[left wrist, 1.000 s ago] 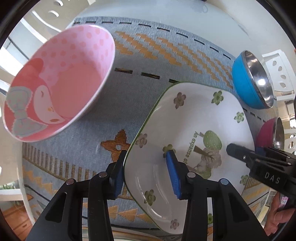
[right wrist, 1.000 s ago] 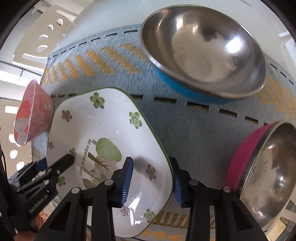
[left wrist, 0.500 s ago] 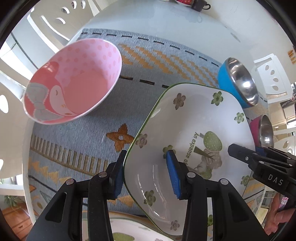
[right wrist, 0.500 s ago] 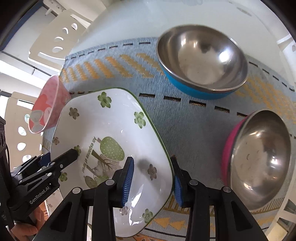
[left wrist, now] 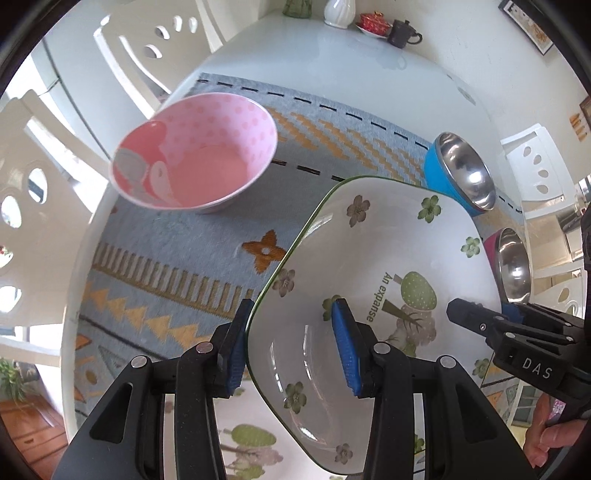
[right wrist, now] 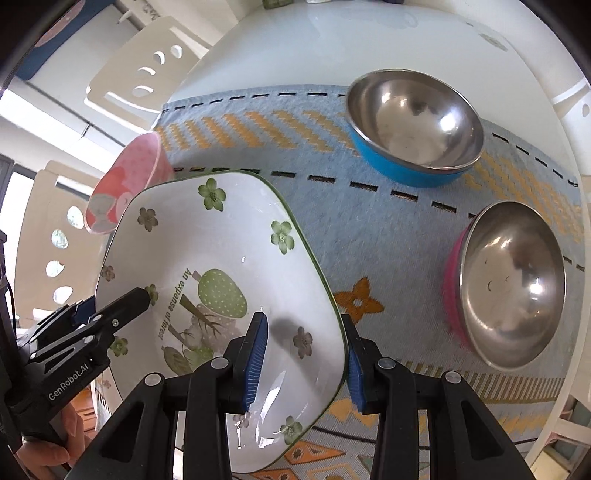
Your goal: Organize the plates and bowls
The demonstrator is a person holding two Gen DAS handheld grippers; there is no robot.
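Note:
A white square plate with green flowers and a tree print [left wrist: 399, 258] [right wrist: 229, 258] is held in the air above the mat. My left gripper [left wrist: 291, 347] is shut on its left rim. My right gripper [right wrist: 303, 362] is shut on its right rim and shows in the left wrist view [left wrist: 491, 325]. A second plate of the same pattern [left wrist: 251, 443] lies below it at the near edge. A pink cartoon bowl [left wrist: 195, 155] [right wrist: 125, 184] stands on the mat to the left. A blue steel bowl [right wrist: 413, 122] [left wrist: 461, 173] and a pink steel bowl [right wrist: 509, 284] [left wrist: 511, 266] stand to the right.
A blue woven mat with orange patterns [left wrist: 177, 266] [right wrist: 388, 236] covers the round white table [left wrist: 332, 62]. White chairs [left wrist: 155, 48] [right wrist: 144, 70] stand around it. A dark teapot [left wrist: 402, 33], a red cup and a white vase stand at the far edge.
Both grippers have lifted the flowered plate higher off the mat. The bowls now look smaller and farther, and the second plate has come into view below.

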